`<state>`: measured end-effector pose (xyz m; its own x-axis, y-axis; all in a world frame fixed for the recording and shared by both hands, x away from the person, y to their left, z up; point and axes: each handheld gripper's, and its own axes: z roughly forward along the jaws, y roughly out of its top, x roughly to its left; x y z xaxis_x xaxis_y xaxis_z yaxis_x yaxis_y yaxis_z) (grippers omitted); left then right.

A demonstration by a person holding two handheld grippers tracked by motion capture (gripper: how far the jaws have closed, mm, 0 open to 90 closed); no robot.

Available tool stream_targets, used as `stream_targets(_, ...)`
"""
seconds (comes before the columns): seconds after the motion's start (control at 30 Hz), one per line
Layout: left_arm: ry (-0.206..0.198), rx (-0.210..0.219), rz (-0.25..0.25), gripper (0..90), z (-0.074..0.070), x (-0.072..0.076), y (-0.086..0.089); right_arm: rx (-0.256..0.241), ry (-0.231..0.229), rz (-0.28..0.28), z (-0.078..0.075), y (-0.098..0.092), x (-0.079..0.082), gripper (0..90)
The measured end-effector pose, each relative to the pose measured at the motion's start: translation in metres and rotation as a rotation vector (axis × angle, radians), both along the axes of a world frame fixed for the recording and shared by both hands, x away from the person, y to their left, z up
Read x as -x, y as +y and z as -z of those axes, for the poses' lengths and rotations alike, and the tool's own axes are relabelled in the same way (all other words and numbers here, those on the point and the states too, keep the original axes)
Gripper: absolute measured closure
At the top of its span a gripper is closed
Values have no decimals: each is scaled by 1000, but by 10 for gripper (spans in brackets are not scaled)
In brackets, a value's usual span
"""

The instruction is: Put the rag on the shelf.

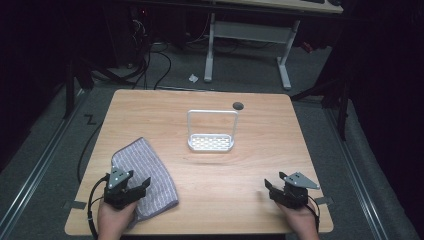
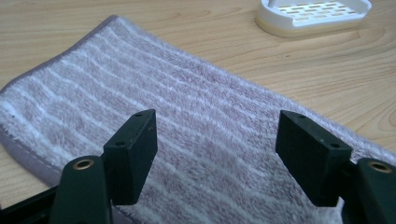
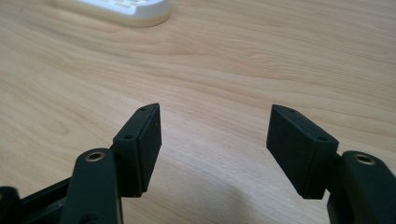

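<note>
— Well, any writing or brand marks to read?
— None legible on anything.
— Materials, then?
— A fluffy grey-lilac towel (image 1: 147,175) with thin white stripes and a stitched hem lies flat at the near left of the pale wood-grain counter (image 1: 250,150). A white soap rack (image 1: 211,141) with a slotted base and a tall wire-loop frame sits mid-counter, well apart from the towel.
— And the tools?
— The left hand-held gripper (image 2: 215,144) hangs over the towel, jaws spread wide, holding nothing. The right hand-held gripper (image 3: 215,140) is over bare wood, equally wide and empty.
</note>
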<state>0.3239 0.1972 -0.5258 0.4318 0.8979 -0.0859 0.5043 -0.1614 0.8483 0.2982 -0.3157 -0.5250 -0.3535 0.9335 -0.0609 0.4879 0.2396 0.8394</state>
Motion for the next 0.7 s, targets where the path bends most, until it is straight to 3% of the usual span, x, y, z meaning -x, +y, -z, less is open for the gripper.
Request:
stream_targets(0.1, 21, 45, 39, 330, 0, 0, 0, -26, 12, 5, 1, 0, -1, 356)
stream_targets(0.37, 28, 37, 90, 437, -4, 7, -16, -54, 31, 29, 2, -6, -4, 351)
stream_targets(0.43, 32, 54, 99, 536, -5, 9, -18, -60, 30, 29, 2, -7, -4, 355)
stream_targets(0.47, 49, 88, 112, 668, -7, 13, -25, -59, 31, 29, 2, -7, -3, 358)
stream_targets(0.5, 56, 73, 120, 773, -7, 13, -28, -57, 33, 29, 2, -7, -3, 360)
stream_targets(0.57, 82, -5, 111, 873, -4, 12, -37, -51, 38, 27, 3, -6, -3, 361)
stream_targets(0.6, 109, -38, 113, 899, -1, 10, -40, -44, 42, 26, 3, -6, -4, 362)
stream_targets(0.63, 109, -38, 113, 900, -1, 10, -40, -44, 42, 26, 3, -6, -4, 362)
stream_targets(0.7, 143, -117, 112, 900, 11, 6, -44, -48, 34, 26, 1, -7, -4, 367)
